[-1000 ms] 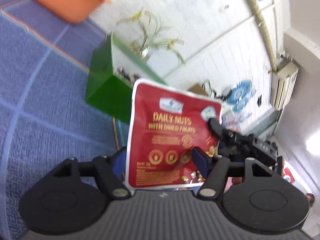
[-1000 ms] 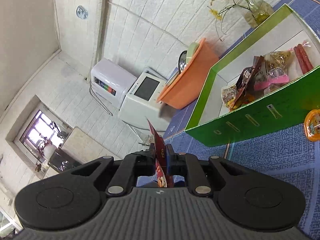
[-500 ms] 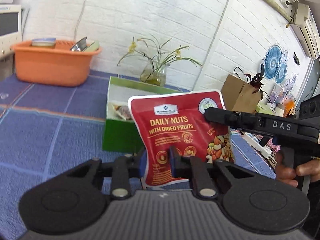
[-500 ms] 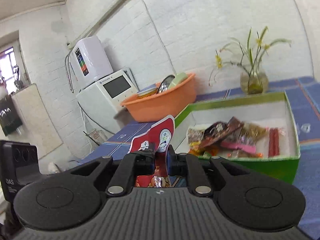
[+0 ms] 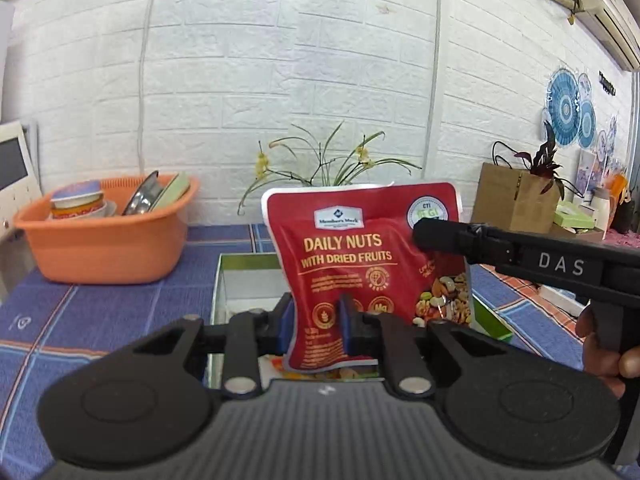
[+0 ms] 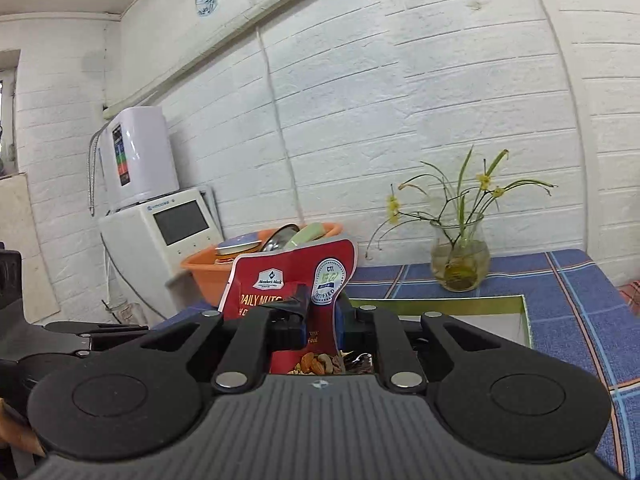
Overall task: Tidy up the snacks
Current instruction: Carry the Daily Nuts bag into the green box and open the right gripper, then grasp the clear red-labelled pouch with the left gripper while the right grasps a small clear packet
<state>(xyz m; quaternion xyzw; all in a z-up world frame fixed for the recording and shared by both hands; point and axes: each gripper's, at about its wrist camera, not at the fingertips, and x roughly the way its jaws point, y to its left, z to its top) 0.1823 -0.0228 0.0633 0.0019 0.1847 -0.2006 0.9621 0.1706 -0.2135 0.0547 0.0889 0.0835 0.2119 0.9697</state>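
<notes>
From left to right in the left wrist view: an orange basin (image 5: 108, 240) of dishes stands on the blue checked table (image 5: 60, 320), then the left gripper (image 5: 316, 320) has its fingers pinched on the lower edge of the red nut pouch (image 5: 360, 264), held upright above the green box (image 5: 224, 280). Further right, the right gripper (image 6: 320, 322) clamps the pouch's upper right corner, its fingers having just eased a little wider with the pouch between them. A glass vase (image 6: 460, 264) of yellow flowers stands behind the box.
</notes>
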